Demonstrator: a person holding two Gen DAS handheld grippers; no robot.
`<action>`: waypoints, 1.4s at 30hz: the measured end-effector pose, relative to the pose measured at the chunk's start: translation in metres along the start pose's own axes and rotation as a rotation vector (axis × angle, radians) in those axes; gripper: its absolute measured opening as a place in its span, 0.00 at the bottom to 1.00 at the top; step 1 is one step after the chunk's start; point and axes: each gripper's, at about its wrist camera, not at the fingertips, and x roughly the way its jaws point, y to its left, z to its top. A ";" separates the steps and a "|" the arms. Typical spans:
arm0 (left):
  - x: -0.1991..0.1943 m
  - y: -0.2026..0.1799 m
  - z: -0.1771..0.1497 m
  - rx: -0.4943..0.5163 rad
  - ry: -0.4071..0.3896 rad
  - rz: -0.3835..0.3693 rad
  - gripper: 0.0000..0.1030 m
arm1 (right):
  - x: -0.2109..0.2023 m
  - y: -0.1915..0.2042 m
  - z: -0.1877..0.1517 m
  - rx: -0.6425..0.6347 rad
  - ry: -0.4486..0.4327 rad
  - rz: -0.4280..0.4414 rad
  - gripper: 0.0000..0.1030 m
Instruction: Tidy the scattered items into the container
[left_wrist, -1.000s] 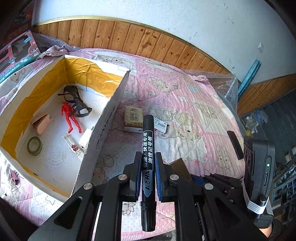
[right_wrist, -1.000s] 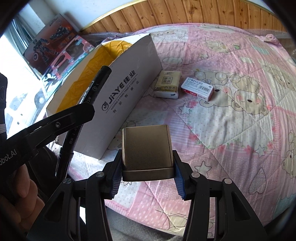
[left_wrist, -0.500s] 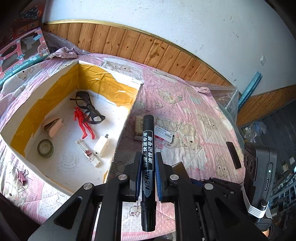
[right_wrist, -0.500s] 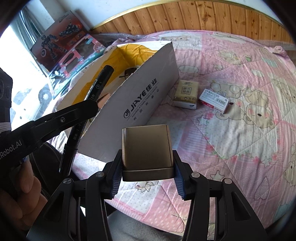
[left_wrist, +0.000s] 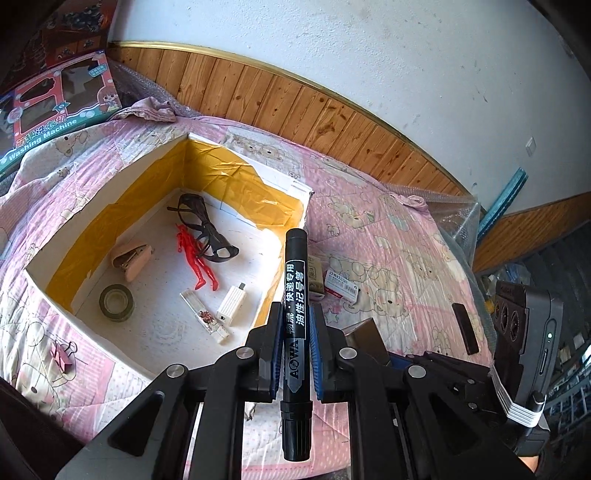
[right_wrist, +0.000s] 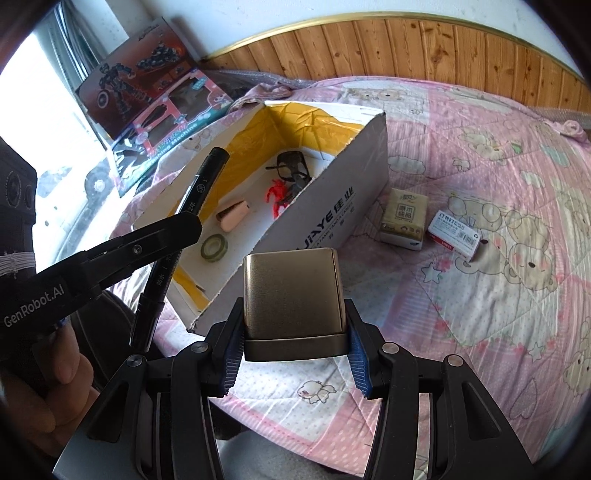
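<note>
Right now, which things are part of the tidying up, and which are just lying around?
Part of the job:
black marker in the left gripper
metal tin in the right gripper
cardboard box
tissue pack on the quilt
staple box on the quilt

Just lying around:
toy boxes by the wall
pink quilt

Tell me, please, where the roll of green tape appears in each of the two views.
Left wrist: the roll of green tape lies on the box floor, lower left, near the box corner.
Right wrist: left of centre, on the box floor.
Shared landmark: the beige stapler just beyond it.
</note>
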 end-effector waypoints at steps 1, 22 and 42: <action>-0.001 0.003 0.001 -0.004 -0.004 0.001 0.13 | 0.000 0.002 0.002 -0.004 -0.002 0.002 0.50; -0.030 0.061 0.021 -0.095 -0.071 0.049 0.13 | -0.001 0.042 0.050 -0.123 -0.040 0.014 0.50; -0.010 0.075 0.045 -0.106 -0.051 0.065 0.13 | 0.025 0.031 0.125 -0.152 -0.041 -0.002 0.50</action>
